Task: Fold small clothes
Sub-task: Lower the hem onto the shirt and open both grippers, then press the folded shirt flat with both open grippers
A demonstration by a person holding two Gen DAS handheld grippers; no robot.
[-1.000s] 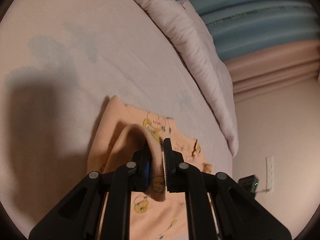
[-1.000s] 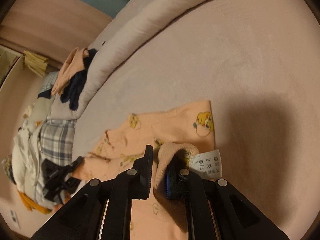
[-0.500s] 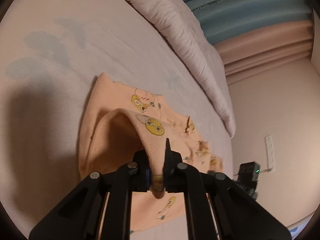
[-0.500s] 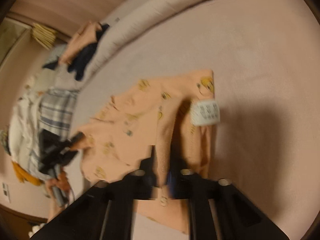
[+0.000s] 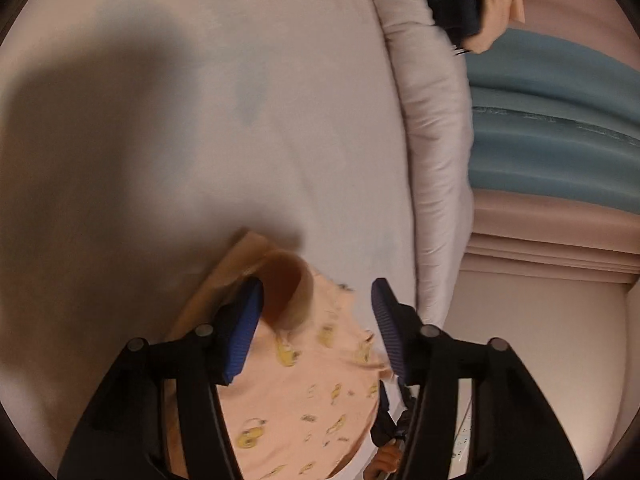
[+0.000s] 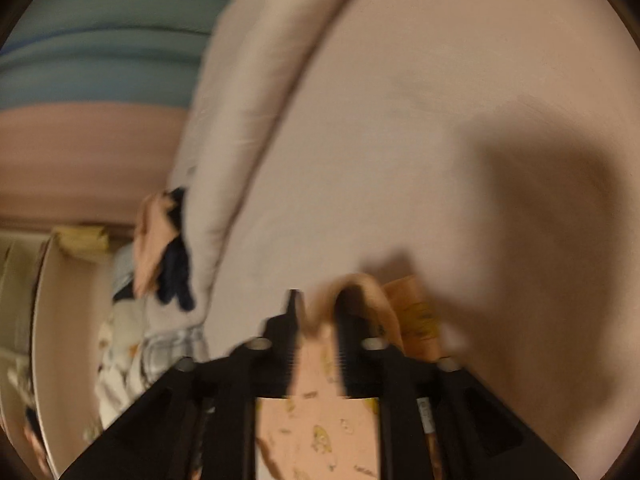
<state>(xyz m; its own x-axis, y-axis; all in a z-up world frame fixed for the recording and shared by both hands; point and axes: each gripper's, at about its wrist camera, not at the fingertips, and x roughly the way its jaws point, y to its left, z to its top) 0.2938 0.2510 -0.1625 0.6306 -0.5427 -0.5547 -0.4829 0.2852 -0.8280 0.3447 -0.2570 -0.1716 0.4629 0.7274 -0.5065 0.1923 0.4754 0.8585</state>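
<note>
The peach garment lies on the pale bed sheet in the lower middle of the left wrist view. It is a small, soft piece printed with scattered yellow cartoon figures. Its far edge curls up into a loose, rolled loop whose inside looks darker orange, and a flat plain layer shows beneath it toward the left.

The left gripper has its fingers spread wide, blue ribbed pads facing each other, with nothing pinched between them. The rolled edge rises just beside the left pad, while the printed cloth spreads below across the gap.

In the right wrist view the picture is blurred by motion. The same peach garment fills the lower middle there, with a raised fold of it standing up between the fingers of the right gripper. These fingers sit at a moderate gap; whether they press the fold I cannot tell through the blur. A darker orange flap lies just right of the fold.

A puffy pale duvet runs along the bed's edge in the upper right of the left view. A dark navy cloth and a peach piece rest at the duvet's end, middle left of the right view.
</note>
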